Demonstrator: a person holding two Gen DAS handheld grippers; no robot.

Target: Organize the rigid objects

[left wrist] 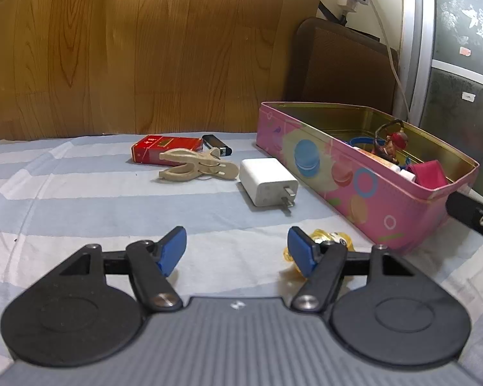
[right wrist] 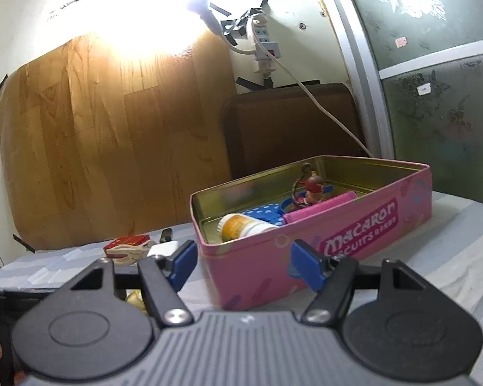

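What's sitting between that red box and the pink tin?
In the left wrist view: a beige clip, black lighter and white charger lie between red box and pink tin.

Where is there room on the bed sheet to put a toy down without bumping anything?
The striped sheet is bare left of the wooden clip and the left gripper. It is crowded by the pink tin: white charger, red box, black lighter, yellow toy.
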